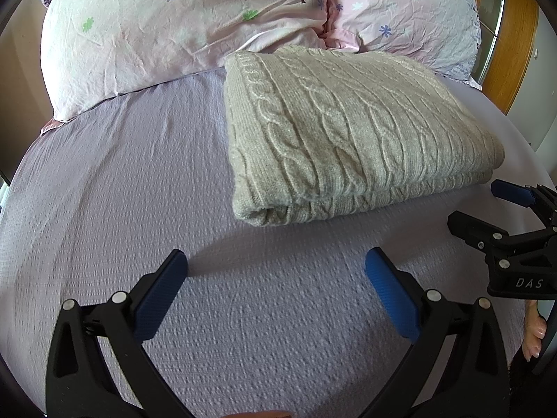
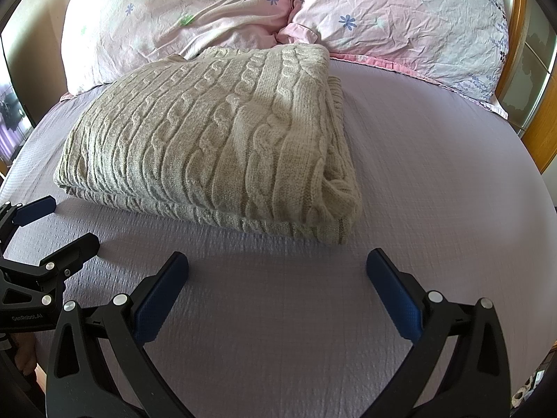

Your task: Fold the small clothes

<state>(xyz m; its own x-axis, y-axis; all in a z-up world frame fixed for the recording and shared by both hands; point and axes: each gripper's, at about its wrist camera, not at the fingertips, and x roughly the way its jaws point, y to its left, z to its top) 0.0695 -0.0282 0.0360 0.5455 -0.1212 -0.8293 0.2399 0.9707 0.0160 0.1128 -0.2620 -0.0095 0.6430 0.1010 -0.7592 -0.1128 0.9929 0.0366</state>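
Observation:
A beige cable-knit sweater [image 1: 348, 132] lies folded into a thick rectangle on the lilac bed sheet [image 1: 139, 174], its far edge against the pillows. It also shows in the right wrist view [image 2: 216, 146]. My left gripper [image 1: 276, 261] is open and empty, a little in front of the sweater's near left corner. My right gripper [image 2: 276, 261] is open and empty, in front of the sweater's near right corner. The right gripper shows at the right edge of the left wrist view [image 1: 487, 205], and the left gripper at the left edge of the right wrist view [image 2: 66, 223].
Two pink floral pillows [image 1: 174, 24] [image 1: 410, 10] lean at the head of the bed. A wooden frame [image 1: 515, 35] stands at the far right. The lilac sheet [image 2: 435, 174] stretches to the right of the sweater.

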